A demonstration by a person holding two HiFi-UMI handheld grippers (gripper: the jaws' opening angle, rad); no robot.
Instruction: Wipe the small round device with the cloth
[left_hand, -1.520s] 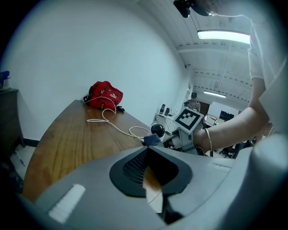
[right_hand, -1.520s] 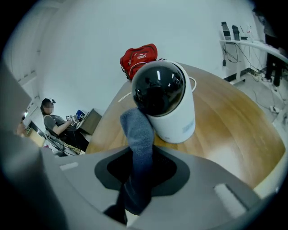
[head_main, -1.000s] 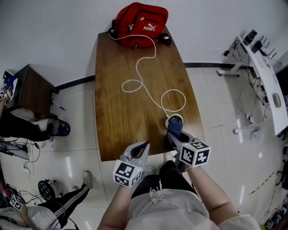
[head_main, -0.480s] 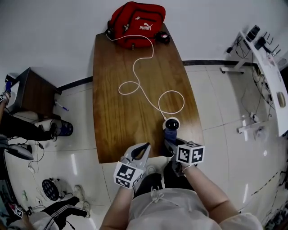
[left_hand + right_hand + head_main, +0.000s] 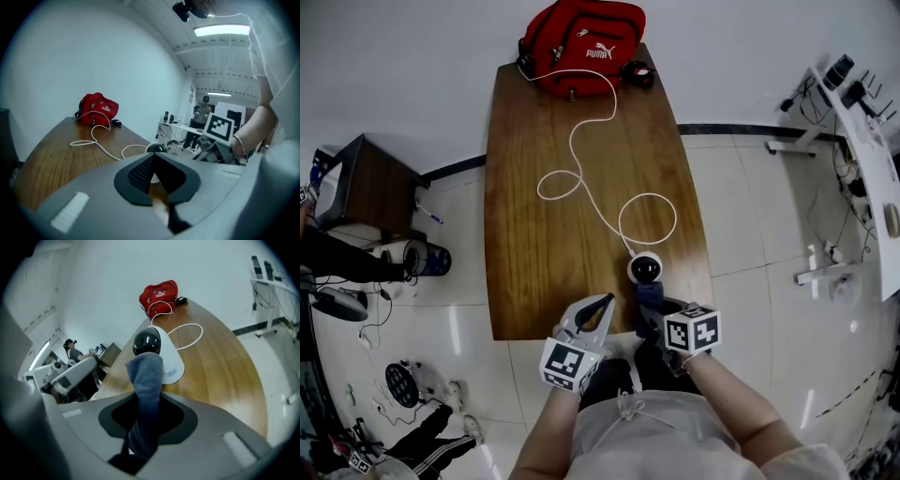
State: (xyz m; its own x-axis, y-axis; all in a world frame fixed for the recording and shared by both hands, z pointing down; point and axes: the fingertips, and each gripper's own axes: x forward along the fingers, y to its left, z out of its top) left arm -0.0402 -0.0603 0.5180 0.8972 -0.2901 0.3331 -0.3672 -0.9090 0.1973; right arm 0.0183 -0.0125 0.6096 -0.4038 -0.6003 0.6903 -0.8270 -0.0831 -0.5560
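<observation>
We're pinching the blue cloth (image 5: 146, 380) in our right gripper (image 5: 652, 312), its length running straight out toward the small round device (image 5: 646, 268). The device is sitting near the table's (image 5: 544, 234) front edge, its dark dome facing us. Our left gripper (image 5: 598, 309) is hanging pressed together, empty.

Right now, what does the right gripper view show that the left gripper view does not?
Right gripper view only: the blue cloth clamped in the right gripper, rising in front of the device. Left gripper view only: the left gripper shut on nothing, and a ceiling light. Both: the round device, red bag, white cable, wooden table.
</observation>
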